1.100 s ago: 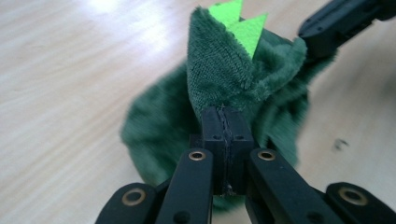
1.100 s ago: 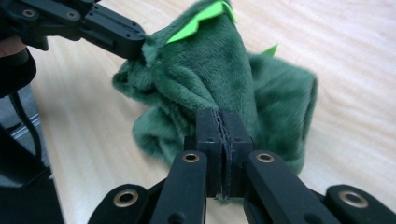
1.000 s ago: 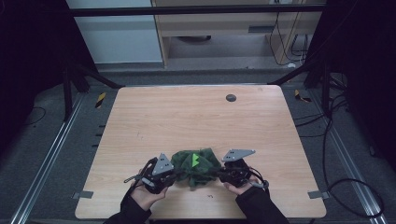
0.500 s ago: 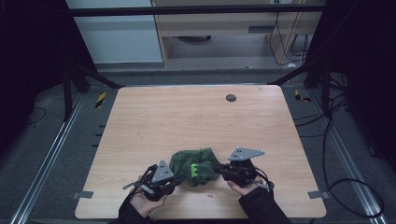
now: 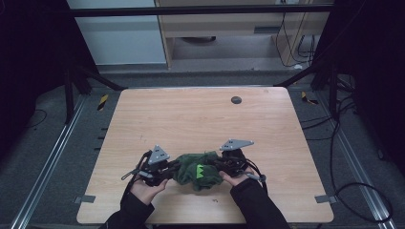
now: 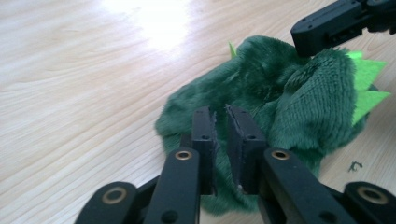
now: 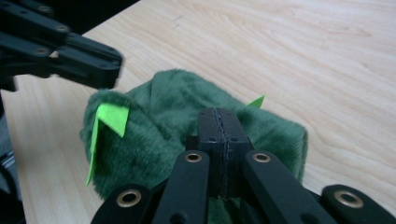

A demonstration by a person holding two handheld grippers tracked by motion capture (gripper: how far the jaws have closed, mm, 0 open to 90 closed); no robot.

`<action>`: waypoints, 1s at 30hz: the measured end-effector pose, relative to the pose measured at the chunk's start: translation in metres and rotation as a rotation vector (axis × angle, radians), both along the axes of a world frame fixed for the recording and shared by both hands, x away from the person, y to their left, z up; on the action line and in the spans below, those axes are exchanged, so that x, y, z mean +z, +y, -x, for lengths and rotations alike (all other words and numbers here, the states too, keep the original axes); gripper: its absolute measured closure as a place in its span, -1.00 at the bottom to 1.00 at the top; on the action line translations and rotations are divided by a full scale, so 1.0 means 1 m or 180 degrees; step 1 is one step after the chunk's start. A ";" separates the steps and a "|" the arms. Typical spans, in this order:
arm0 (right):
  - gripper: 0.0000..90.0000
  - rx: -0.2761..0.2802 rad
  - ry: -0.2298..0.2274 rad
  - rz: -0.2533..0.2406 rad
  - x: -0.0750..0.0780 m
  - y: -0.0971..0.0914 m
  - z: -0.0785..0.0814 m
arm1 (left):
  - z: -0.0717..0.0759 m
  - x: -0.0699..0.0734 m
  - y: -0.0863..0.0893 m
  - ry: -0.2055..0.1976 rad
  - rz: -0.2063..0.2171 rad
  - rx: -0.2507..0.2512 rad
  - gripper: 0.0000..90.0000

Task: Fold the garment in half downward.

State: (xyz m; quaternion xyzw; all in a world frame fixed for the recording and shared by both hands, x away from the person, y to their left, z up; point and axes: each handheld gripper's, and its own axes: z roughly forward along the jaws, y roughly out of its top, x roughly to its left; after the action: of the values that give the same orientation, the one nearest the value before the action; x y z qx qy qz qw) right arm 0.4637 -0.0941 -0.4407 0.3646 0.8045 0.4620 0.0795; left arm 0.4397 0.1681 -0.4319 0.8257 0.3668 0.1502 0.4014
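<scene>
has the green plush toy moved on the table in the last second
Yes. The green plush toy has shifted slightly right, toward the table's right edge, stretched between both grippers.

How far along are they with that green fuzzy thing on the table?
Done so far: the green plush piece is bunched into a compact heap near the table's front edge. In hand: the left gripper and right gripper pinch it from opposite sides, the right one's jaws fully together on the fabric. Left: it looks rumpled, bright green spikes sticking out, so probably neatening remains.
</scene>
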 end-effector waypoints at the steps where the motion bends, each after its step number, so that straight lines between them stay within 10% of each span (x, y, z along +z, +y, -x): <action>1: 1.00 0.0000 0.0000 0.0000 0.000 0.000 0.000 | 0.000 -0.002 -0.002 0.0029 -0.0011 -0.0021 0.88; 18: 1.00 0.0176 0.0116 0.0094 -0.014 -0.017 0.026 | 0.023 -0.019 -0.009 0.0218 -0.0098 -0.0292 1.00; 30: 0.63 -0.0658 -0.0136 0.0111 -0.014 -0.070 0.005 | -0.007 -0.015 0.046 -0.0008 0.0034 0.0306 0.59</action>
State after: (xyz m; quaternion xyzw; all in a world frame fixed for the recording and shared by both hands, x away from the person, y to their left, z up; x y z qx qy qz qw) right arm 0.4584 -0.1646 -0.4544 0.4343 0.7686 0.4450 0.1501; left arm 0.4470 0.2143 -0.4471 0.8048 0.4063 0.1683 0.3987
